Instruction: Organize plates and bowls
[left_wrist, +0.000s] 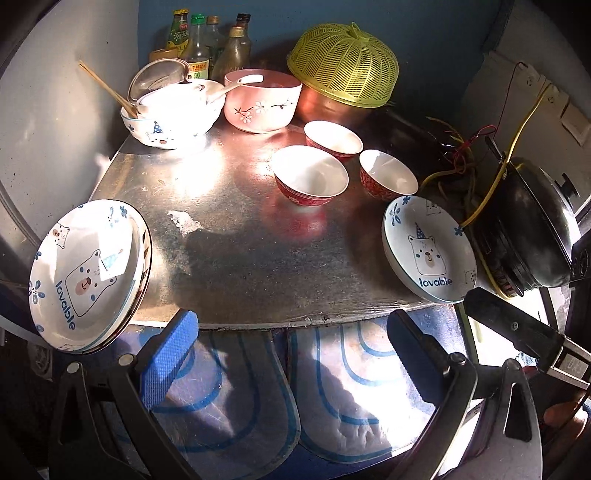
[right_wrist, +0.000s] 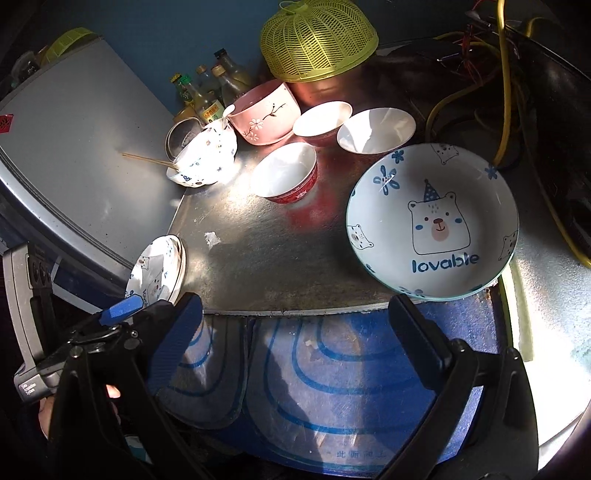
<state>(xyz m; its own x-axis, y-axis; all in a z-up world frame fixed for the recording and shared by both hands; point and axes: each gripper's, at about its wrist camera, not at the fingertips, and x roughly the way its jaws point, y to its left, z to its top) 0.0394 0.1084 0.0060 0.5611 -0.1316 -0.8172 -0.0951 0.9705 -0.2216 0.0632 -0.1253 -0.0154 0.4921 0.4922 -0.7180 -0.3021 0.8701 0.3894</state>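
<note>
On the metal table (left_wrist: 236, 258) a stack of bear-print plates (left_wrist: 85, 277) sits at the front left corner; it also shows in the right wrist view (right_wrist: 159, 271). A single bear-print plate (left_wrist: 428, 251) (right_wrist: 432, 221) sits at the front right edge. Three red bowls (left_wrist: 312, 175) (right_wrist: 286, 173) stand in the middle back. A pink flowered bowl (left_wrist: 263, 99) (right_wrist: 264, 112) and stacked white bowls (left_wrist: 171, 114) (right_wrist: 205, 155) stand behind. My left gripper (left_wrist: 291, 343) is open and empty before the table edge. My right gripper (right_wrist: 295, 325) is open and empty, just below the single plate.
A yellow mesh food cover (left_wrist: 343, 62) and several bottles (left_wrist: 207, 40) stand at the back. Wires (left_wrist: 461, 147) and a black pan (left_wrist: 532, 229) lie at the right. A grey appliance (right_wrist: 74, 147) is to the left. A blue patterned mat (right_wrist: 332, 369) lies below.
</note>
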